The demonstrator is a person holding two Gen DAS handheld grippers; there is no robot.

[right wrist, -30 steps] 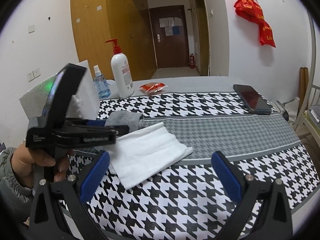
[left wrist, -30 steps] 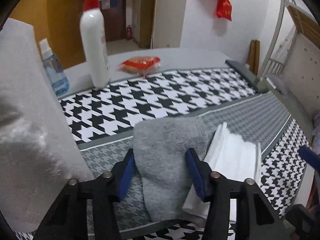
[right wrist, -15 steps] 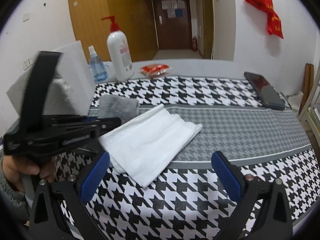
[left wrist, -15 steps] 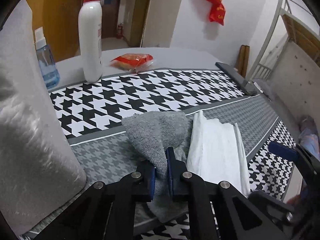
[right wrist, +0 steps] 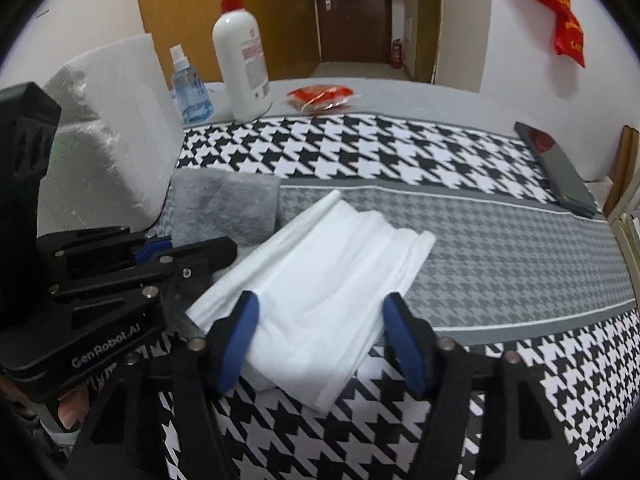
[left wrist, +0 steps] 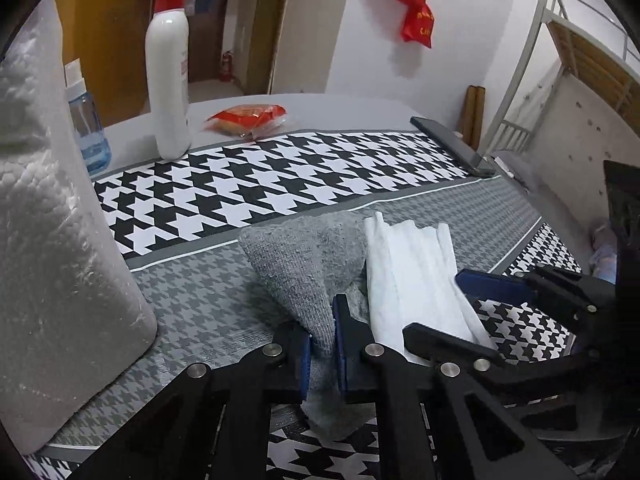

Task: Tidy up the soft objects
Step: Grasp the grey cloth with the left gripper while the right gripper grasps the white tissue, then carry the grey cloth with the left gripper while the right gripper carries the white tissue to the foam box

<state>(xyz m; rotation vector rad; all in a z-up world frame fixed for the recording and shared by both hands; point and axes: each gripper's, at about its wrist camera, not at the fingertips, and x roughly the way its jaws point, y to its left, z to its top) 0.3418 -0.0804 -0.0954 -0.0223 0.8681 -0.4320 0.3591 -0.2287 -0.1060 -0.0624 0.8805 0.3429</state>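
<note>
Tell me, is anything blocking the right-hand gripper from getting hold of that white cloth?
Nothing visible does. The right gripper already straddles the near end of the white cloth, its jaws closing around it with bare cloth between them. The left gripper, shut on the gray cloth, sits beside it on the left, not in the way.

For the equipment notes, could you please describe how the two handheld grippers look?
Both are matte black plastic frames with silver rivets at the joints and two fingers faced with ribbed blue pads. The left gripper carries white "GenRobot.AI" lettering on its side, readable in the right wrist view. The right gripper has the same build. No cables or sleeves are visible.
</note>
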